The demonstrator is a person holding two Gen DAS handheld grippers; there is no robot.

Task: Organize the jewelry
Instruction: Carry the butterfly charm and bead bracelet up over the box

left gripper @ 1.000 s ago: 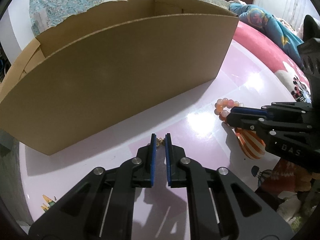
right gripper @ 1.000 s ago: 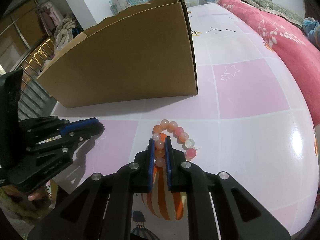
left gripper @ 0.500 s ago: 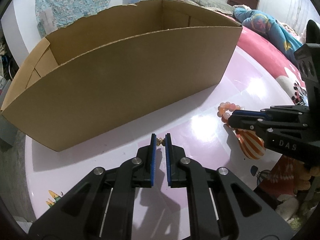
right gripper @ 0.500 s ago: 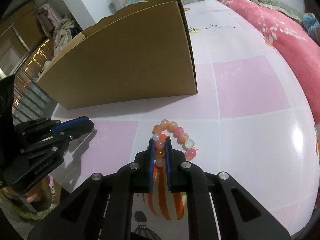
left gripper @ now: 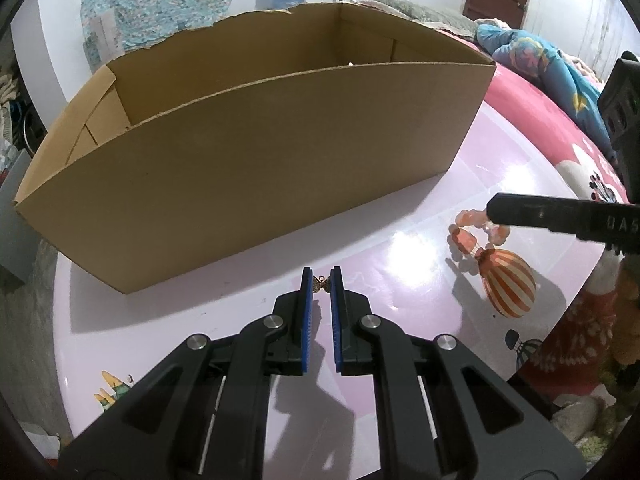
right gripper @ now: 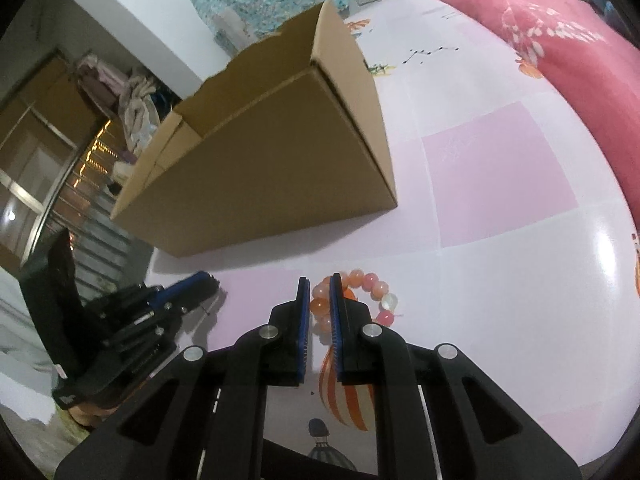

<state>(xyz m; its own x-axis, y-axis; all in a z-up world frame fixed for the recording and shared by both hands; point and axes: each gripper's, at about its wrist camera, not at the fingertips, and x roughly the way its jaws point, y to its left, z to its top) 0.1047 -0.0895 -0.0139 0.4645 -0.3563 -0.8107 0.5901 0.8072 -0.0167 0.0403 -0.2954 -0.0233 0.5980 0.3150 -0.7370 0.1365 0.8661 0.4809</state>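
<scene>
A small gold butterfly charm (left gripper: pixel 321 283) sits pinched at the very tips of the left claw (left gripper: pixel 320 286), its wings spread crosswise between the two blue pads and its tiny loop pointing away, toward the cardboard box (left gripper: pixel 256 160). The charm is so small that finer detail is hard to make out. The left claw is almost fully closed on it, held just above the glossy pink-and-white bench (left gripper: pixel 224 308).

To its right, the right claw (right gripper: pixel 320 300) is likewise nearly closed, gripping one side of a bracelet of orange and pink beads (right gripper: pixel 374 290). The bracelet's loop lies roughly flat over the bench, curving out to the right of the claw tips; the beads between the pads run along the line of the fingers. The gripped stretch of the loop is hidden behind the right pad. Whether the bracelet rests on the bench or hangs just clear of it cannot be told. A printed orange-striped hot-air balloon (left gripper: pixel 508 284) on the bench covering lies just below the bracelet, partly covered by the claw in the right wrist view.

The long, open-topped box stands on the bench beyond both claws, its long side facing them. Its far rim is torn and ragged. What shows of its interior is bare cardboard; the floor of the box is hidden by the near wall.
</scene>
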